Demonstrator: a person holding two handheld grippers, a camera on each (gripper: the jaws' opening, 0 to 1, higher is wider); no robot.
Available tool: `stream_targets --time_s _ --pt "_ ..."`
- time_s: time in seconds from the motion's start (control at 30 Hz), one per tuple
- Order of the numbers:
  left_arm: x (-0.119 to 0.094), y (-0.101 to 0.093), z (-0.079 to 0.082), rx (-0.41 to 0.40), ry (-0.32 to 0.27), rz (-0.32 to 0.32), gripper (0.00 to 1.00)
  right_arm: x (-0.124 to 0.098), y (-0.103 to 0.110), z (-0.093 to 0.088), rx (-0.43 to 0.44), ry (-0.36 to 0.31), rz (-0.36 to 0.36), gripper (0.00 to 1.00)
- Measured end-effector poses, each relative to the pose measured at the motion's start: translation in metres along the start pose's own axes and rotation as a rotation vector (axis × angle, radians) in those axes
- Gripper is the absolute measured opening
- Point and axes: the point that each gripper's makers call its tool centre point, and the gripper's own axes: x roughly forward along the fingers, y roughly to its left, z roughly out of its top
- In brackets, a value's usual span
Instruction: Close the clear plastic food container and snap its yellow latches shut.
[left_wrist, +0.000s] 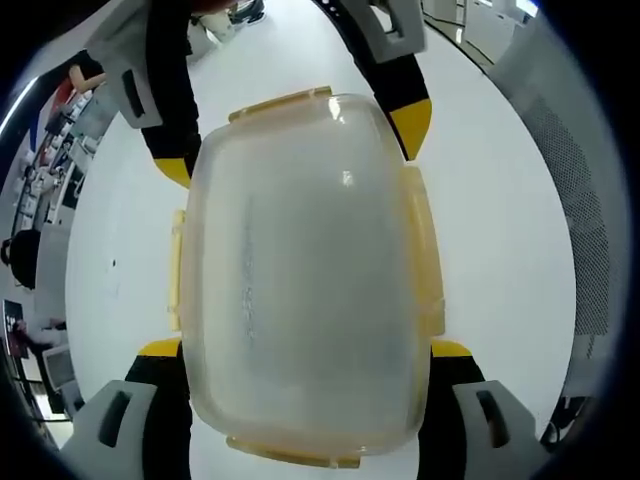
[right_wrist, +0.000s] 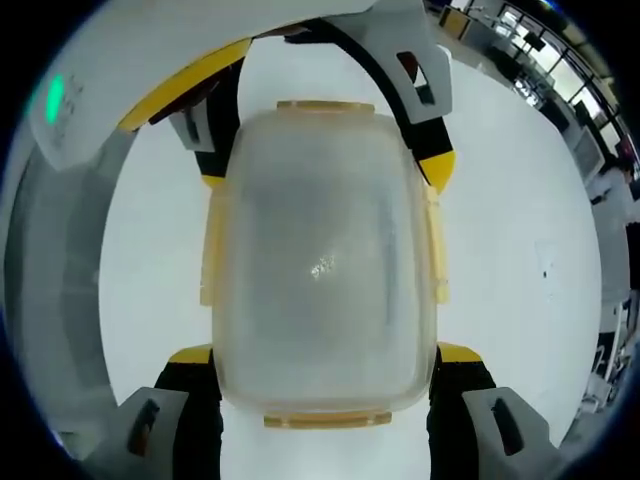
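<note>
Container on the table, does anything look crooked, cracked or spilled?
Nothing stands out. The lid sits square on the container, its yellow latches line the edges, and the white table looks clean. Both grippers straddle it.

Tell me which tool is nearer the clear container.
Left, by a hair: the container sits slightly deeper between the jaws of the left tool. The right tool straddles the opposite end likewise. Whether either touches it cannot be told.

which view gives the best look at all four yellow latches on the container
The right gripper view: the container sits squarely centred, with a yellow latch visible on each of its four edges. The left gripper view shows the same container tilted, its lower latch close to the picture's edge.
</note>
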Motion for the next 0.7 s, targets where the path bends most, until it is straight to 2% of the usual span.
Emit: stream_targets --time_s 0.7 --pt "0.0021 0.0062 0.0014 -0.008 -0.002 0.006 0.96 0.0002 -0.0063 -0.0023 -0.008 0.001 -0.002 0.86"
